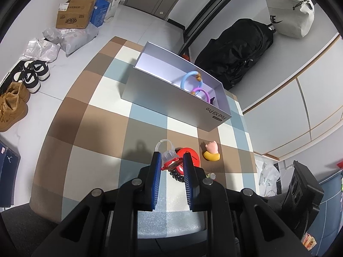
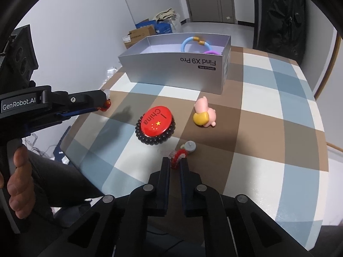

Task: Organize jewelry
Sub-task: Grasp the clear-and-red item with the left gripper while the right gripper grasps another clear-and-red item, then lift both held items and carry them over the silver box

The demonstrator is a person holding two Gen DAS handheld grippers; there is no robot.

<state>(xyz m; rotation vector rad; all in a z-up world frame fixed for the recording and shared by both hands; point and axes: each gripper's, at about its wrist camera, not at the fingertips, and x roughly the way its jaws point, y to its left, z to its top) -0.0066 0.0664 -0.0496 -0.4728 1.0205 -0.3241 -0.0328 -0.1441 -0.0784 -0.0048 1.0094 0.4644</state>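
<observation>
- Table (image 2: 278, 111), covered in a brown, blue and white check, carries everything below.
- Box (image 2: 178, 72), silver and open-topped, stands at the far side; its near wall reads "Find X9 Pro", upside down in both views, with a small dark label under the lettering too small to read.
- Blue ring (image 1: 190, 81) with two amber beads leans inside the box at its right end; a purple ring (image 1: 202, 94) lies just beside it, lower down.
- Left gripper (image 1: 171, 160) hangs above the table's near edge, clenched on a clear item (image 1: 168, 153) with a clear loop and a red-orange part. Its side reads "GenRobot.AI" in the right wrist view, where the left hand (image 2: 20, 180) grips the handle.
- Red badge (image 2: 157, 121) reads "I China" with yellow stars; it rests on a ring of dark beads (image 2: 154, 139), mid-table, below and beyond the left gripper's tips.
- Pig figure (image 2: 203, 113), pink with a yellow middle, lies to the right of the badge, apart from it and near the box.
- Right gripper (image 2: 175, 165) sits low over the table, fingers nearly together around a red and white charm (image 2: 178, 156); whether they actually pinch it cannot be told.
- Grey charm (image 2: 189, 146) lies touching the red one, just past the fingertips.
</observation>
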